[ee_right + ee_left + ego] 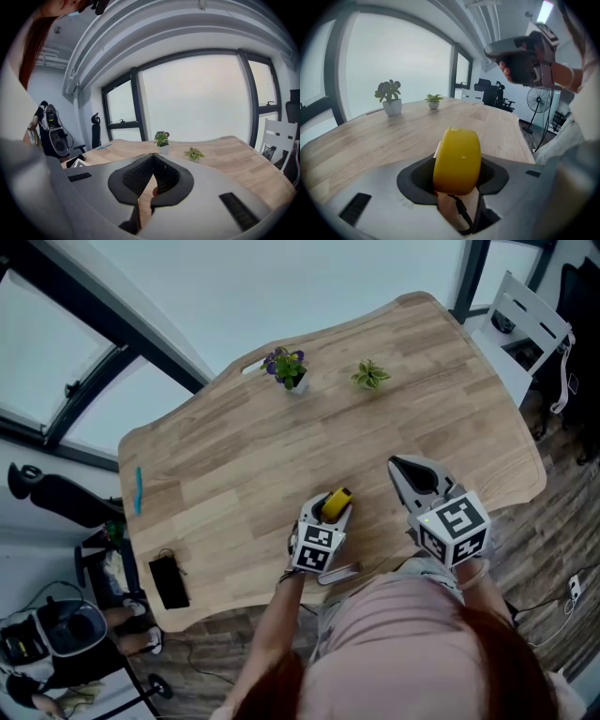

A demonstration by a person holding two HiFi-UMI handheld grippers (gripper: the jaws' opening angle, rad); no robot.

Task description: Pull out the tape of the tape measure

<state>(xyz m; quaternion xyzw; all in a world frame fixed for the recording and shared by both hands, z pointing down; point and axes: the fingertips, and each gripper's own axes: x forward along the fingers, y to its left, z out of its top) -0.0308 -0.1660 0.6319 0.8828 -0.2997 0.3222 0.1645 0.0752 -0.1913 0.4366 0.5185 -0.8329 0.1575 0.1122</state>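
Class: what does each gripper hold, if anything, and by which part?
The left gripper holds the yellow tape measure by the two flat sides of its case. The right gripper is shut and holds nothing.

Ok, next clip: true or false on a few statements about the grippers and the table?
1. The left gripper has the yellow tape measure between its jaws. True.
2. The right gripper has its jaws wide apart. False: they are together with nothing between them.
3. Two potted plants stand on the table. True.
4. The right gripper is also gripping the tape measure. False: it is held apart from it.
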